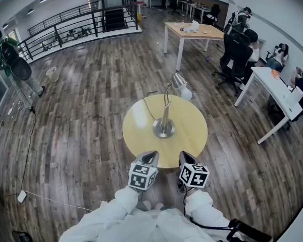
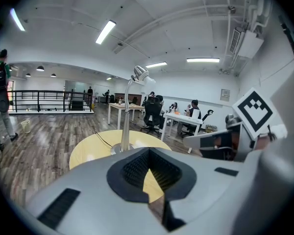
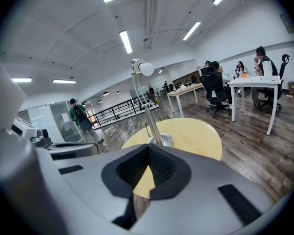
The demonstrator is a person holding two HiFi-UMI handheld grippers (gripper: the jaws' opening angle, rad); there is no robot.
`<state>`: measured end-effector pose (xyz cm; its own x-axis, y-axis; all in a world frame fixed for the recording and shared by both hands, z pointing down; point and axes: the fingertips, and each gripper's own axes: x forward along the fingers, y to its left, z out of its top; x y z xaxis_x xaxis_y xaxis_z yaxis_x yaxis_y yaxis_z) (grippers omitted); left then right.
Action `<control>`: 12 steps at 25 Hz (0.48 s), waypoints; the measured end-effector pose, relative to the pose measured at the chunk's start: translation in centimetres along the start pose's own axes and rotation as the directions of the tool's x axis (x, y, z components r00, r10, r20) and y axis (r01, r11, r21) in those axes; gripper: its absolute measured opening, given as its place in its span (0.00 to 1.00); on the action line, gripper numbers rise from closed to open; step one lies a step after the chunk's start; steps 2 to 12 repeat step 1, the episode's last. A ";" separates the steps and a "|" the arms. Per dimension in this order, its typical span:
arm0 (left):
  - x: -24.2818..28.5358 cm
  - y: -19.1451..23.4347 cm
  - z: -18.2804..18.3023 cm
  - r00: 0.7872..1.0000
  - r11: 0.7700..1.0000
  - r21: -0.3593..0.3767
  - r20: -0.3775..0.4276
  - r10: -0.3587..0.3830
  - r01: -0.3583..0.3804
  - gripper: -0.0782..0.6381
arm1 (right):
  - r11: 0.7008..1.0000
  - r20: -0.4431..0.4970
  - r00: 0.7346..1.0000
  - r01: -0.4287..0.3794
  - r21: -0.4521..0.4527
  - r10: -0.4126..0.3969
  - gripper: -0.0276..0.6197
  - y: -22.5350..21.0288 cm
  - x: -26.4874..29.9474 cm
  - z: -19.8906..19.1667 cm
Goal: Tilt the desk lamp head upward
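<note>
**Silver desk lamp (image 1: 166, 110) upright on the round worktop (image 1: 194, 135)**

The lamp stands in the middle of the head view. Its round metal base (image 1: 163, 129) sits flat near the centre of the yellow top. A thin stem rises and curves over to the head (image 1: 179, 79), a silver shade drooping toward the lower right with a white bulb (image 1: 186, 93) showing. A dark cord (image 1: 149, 110) trails from the base toward the upper left.

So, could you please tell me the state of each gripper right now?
Left gripper: tongs closed, holding nothing.
Right gripper: tongs closed, holding nothing.
</note>
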<state>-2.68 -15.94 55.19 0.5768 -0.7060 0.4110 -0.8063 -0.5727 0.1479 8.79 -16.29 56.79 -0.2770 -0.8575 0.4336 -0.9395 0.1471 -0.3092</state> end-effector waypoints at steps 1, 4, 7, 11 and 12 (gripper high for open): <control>0.1 0.0 0.0 1.000 1.000 0.001 0.001 0.000 0.000 0.11 | 1.000 0.000 1.000 0.001 0.001 -0.001 0.06 0.0 0.0 0.0; 0.1 0.0 0.0 1.000 1.000 0.001 0.001 0.000 0.000 0.11 | 1.000 0.000 1.000 0.001 0.001 -0.001 0.06 0.0 0.0 0.0; 0.1 0.0 0.0 1.000 1.000 0.001 0.001 0.000 0.000 0.11 | 1.000 0.000 1.000 0.001 0.001 -0.001 0.06 0.0 0.0 0.0; 0.1 0.0 0.0 1.000 1.000 0.001 0.001 0.000 0.000 0.11 | 1.000 0.000 1.000 0.001 0.001 -0.001 0.06 0.0 0.0 0.0; 0.1 0.0 0.0 1.000 1.000 0.001 0.001 0.000 0.000 0.11 | 1.000 0.000 1.000 0.001 0.001 -0.001 0.06 0.0 0.0 0.0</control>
